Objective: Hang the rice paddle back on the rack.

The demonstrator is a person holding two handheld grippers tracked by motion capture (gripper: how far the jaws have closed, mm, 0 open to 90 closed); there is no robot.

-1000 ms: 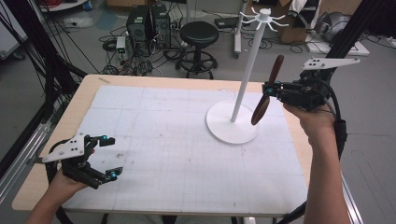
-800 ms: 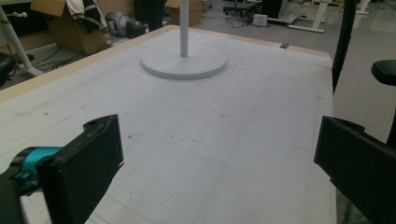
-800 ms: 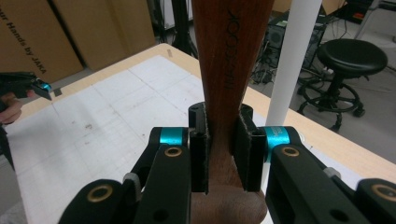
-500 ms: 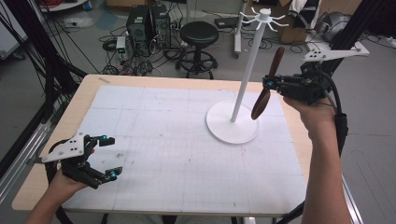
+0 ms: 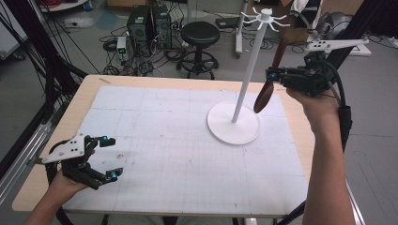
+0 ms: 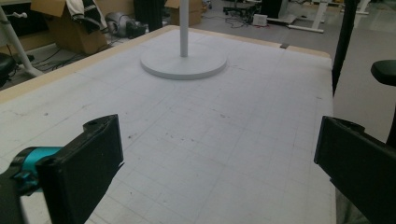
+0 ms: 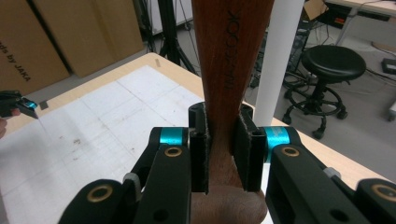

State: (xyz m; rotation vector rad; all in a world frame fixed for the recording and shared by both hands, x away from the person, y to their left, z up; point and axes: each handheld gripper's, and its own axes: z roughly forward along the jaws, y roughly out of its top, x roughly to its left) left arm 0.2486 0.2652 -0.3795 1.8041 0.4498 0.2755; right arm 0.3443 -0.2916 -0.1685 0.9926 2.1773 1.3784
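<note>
Fingers [image 5: 271, 75] of the right gripper were clamped on a wooden spoon [image 5: 271, 79], held aloft beside the white stand [image 5: 233, 125], high view showed. Left gripper [image 5: 109, 157] sat spread wide, empty, low over the tabletop [image 5: 187, 154]. Left gripper view: stand's base [image 6: 183, 64] well ahead. Right gripper view: pads [image 7: 246, 154] pinched the spoon's [image 7: 229, 70] narrow neck, a good hold; it looked stiff, light, smooth, maybe slippery.
</note>
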